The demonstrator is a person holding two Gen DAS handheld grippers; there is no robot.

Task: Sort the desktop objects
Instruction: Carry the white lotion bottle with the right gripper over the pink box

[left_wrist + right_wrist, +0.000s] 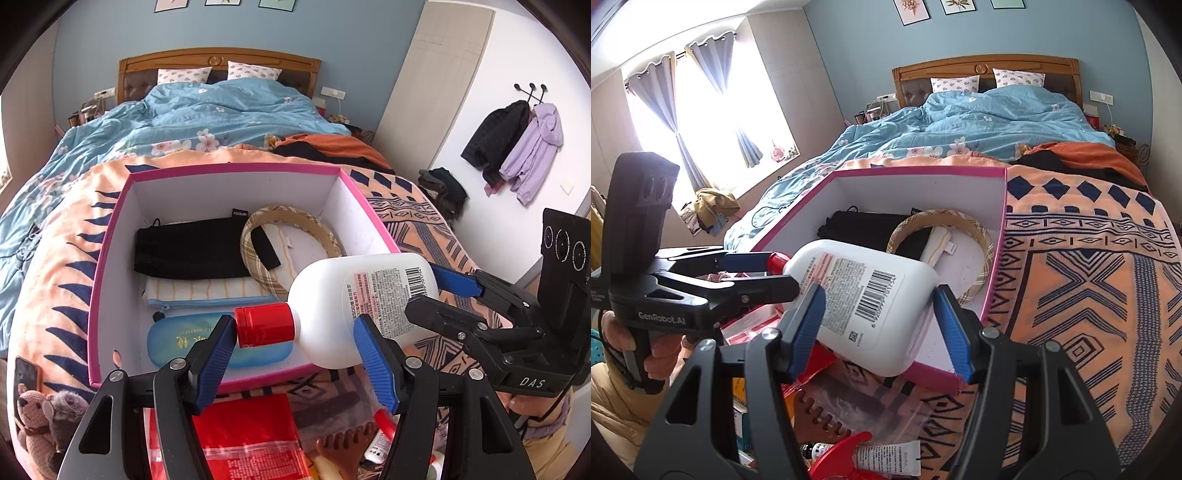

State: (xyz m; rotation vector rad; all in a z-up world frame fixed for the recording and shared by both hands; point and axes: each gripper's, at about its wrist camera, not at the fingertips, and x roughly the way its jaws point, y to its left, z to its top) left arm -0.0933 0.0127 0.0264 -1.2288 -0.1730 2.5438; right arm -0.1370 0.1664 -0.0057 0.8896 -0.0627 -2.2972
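Left wrist first: white bottle (354, 302) lies crosswise between the left gripper (299, 358) pads, red cap (264, 326) touching one; not clamped, over the pink box (110, 258).

Right wrist: right gripper (879, 328) grasps the bottle's base, its long axis pointing at the left tongs.

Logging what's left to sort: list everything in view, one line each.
bottle: 1, white with red cap, held over the box's near corner
box: 1, pink rim, white inside, on blanket
black pouch: 1, in box
headband: 1, beige plaid, in box
striped zip pouch: 1, cream and blue, in box
blue case: 1, in box
blanket: 1, orange patterned, on bed
comb: 1, brown, before box
tube: 1, white, before box
left hand-held gripper: black, blue pads, at cap and body
right hand-held gripper: same, on bottle's base
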